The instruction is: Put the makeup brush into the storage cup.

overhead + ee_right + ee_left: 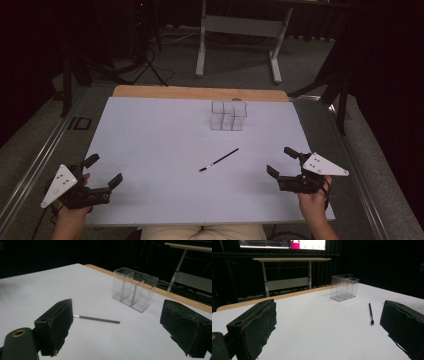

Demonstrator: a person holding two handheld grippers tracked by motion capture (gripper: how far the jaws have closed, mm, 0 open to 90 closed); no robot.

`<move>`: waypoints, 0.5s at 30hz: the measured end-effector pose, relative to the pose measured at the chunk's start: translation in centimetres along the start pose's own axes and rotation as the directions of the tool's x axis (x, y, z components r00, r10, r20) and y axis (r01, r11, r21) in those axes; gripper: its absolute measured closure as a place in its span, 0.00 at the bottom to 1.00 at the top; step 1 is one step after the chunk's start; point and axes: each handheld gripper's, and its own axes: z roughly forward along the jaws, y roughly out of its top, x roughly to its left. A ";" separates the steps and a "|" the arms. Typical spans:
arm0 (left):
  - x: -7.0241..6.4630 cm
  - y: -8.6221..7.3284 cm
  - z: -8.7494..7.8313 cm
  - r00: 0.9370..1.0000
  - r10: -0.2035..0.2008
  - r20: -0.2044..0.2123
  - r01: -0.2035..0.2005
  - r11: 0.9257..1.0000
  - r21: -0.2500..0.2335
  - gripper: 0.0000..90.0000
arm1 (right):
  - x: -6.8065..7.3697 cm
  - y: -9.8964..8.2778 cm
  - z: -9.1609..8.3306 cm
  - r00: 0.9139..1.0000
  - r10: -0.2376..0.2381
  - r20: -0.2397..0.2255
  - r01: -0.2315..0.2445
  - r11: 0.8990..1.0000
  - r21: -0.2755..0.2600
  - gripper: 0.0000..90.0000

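Jaws spread wide on both left gripper [102, 170] & right gripper [280, 161], nothing held; pen [219, 160] lies mid-table w/ clear organizer [228, 116] behind it, so imo approach low, pinch mid-shaft.

On your table: one black pen [219, 160], one clear compartmented holder [228, 116] at twelve o'clock, two grippers.

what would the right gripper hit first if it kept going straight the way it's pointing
Probably the thin black pen lying flat on the white table, just ahead of the open right gripper. The clear plastic organizer stands beyond it. Depth is hard to judge.
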 end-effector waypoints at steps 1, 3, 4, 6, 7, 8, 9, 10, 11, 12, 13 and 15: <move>0.0 0.0 0.0 1.000 -0.001 -0.001 0.001 1.000 0.000 0.02 | 0.1 0.1 0.0 1.000 0.000 -0.007 0.000 1.000 -0.005 0.13; 0.0 0.0 -0.1 1.000 -0.004 -0.001 0.004 1.000 -0.008 0.02 | 0.2 0.2 -0.1 1.000 -0.012 -0.007 0.012 1.000 -0.015 0.13; 0.0 0.0 -0.1 1.000 -0.004 -0.001 0.004 1.000 -0.008 0.02 | 0.2 0.2 -0.1 1.000 -0.012 -0.007 0.012 1.000 -0.015 0.13; 0.1 0.0 -0.1 1.000 -0.008 -0.001 0.008 1.000 -0.002 0.02 | 0.3 0.3 0.0 0.999 -0.018 -0.027 0.018 1.000 -0.005 0.13; 0.1 0.0 -0.1 1.000 -0.005 -0.002 0.005 1.000 0.000 0.02 | 0.4 0.3 0.1 0.999 -0.021 -0.029 0.021 1.000 0.000 0.13; 0.1 0.0 -0.1 1.000 -0.006 0.001 0.006 1.000 -0.003 0.02 | 0.6 0.3 0.0 0.999 -0.040 -0.013 0.040 0.999 -0.005 0.13; 0.0 0.0 -0.1 1.000 -0.007 0.001 0.007 1.000 -0.005 0.02 | 0.7 0.4 0.0 0.999 -0.048 -0.018 0.048 0.999 0.002 0.13; 0.0 0.0 -0.1 1.000 -0.006 -0.001 0.006 1.000 -0.004 0.02 | 0.8 0.4 0.1 0.998 -0.052 -0.019 0.052 0.999 0.008 0.12; -0.1 0.0 -0.2 1.000 -0.004 -0.001 0.004 1.000 -0.003 0.02 | 1.0 0.4 0.1 0.998 -0.061 -0.016 0.061 0.998 0.011 0.12; -0.1 0.0 -0.2 1.000 -0.005 -0.001 0.005 1.000 -0.004 0.02 | 1.1 0.4 0.2 0.998 -0.064 -0.023 0.064 0.998 0.018 0.12; -0.1 0.1 -0.2 1.000 -0.002 -0.003 0.002 1.000 -0.004 0.02 | 1.2 0.4 0.2 0.997 -0.070 -0.023 0.070 0.997 0.012 0.12; -0.1 0.1 -0.2 1.000 0.000 -0.004 0.000 1.000 -0.003 0.02 | 1.4 0.4 0.2 0.997 -0.079 -0.021 0.079 0.997 0.005 0.12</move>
